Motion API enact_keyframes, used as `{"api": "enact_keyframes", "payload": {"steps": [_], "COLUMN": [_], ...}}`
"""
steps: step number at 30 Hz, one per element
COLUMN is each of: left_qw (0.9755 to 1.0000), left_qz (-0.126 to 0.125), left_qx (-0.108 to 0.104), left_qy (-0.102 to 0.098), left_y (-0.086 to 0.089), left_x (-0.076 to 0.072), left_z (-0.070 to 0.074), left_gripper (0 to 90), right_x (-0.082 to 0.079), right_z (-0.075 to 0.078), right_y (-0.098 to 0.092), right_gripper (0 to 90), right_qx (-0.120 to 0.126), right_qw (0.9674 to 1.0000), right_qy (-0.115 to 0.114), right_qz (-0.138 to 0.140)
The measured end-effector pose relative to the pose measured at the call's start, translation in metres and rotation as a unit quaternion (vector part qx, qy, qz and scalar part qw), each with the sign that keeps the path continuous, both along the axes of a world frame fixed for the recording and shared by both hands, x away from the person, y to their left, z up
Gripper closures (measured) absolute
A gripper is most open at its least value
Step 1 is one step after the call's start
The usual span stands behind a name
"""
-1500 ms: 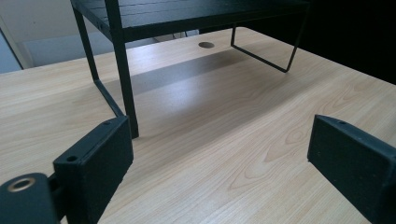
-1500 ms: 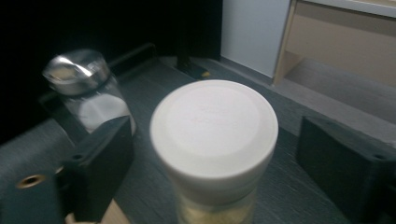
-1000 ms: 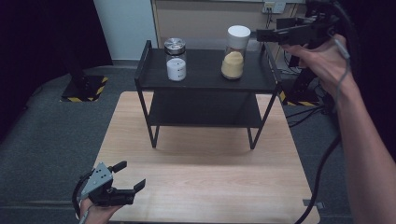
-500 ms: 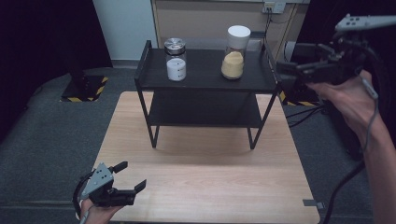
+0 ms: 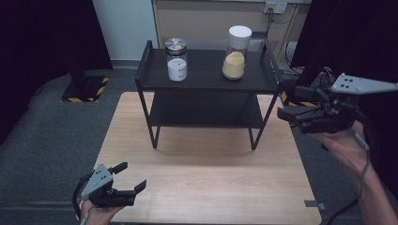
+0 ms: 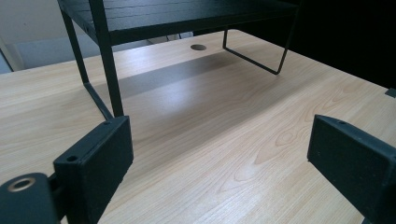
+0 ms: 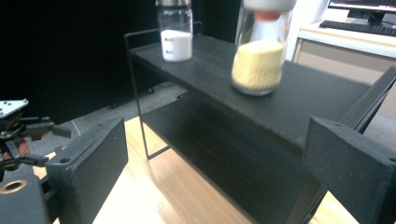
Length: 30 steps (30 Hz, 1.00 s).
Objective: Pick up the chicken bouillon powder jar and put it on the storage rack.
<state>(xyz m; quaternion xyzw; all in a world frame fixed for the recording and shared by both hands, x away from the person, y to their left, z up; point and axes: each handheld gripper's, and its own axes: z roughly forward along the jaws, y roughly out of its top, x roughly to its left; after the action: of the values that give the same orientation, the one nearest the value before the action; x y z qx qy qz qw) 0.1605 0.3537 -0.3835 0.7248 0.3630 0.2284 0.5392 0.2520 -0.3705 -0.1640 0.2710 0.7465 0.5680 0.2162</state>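
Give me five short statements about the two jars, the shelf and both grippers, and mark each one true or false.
1. Both jars stand on the top level of the black shelf. True.
2. The jar with the white lid holds white powder. False: it holds yellow grains; the white powder is in the jar with the metal lid.
3. The right gripper is shut on the jar with the white lid. False: its jaws stand open with nothing between them, off to the right of the shelf.
4. The left gripper is open above the wooden table near its front left corner. True.
5. The lower level of the shelf carries a jar. False: nothing is seen on it.
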Motion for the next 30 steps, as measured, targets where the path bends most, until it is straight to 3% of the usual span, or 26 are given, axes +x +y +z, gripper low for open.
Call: {"api": "enact_keyframes", "payload": {"steps": [8,13,22,30], "left_qw": [1.0000,0.9999,0.9999,0.9999], "left_qz": [-0.001,-0.002,-0.003,-0.009], "left_qx": [0.000,-0.004,-0.003,-0.001], "left_qy": [-0.006,-0.010,-0.013,-0.013], "left_y": [0.000,0.001,0.000,-0.001], "left_x": [-0.001,-0.002,-0.002,-0.001], "left_z": [-0.001,-0.002,-0.002,-0.002], "left_gripper": [6.2,6.2,6.2,6.2], "right_x": [-0.012,-0.023,-0.037,-0.047], "right_z": [-0.039,-0.067,-0.117,-0.159], "right_y": [-0.003,0.001,0.004,0.004], "right_gripper": [7.2,7.7,8.4,8.5], "right_qx": [0.007,0.000,-0.014,-0.008], "right_qw": [1.0000,0.9999,0.9999,0.9997], "right_qy": [0.004,-0.007,-0.001,0.017], "right_qz": [0.004,-0.007,-0.007,-0.014]}}
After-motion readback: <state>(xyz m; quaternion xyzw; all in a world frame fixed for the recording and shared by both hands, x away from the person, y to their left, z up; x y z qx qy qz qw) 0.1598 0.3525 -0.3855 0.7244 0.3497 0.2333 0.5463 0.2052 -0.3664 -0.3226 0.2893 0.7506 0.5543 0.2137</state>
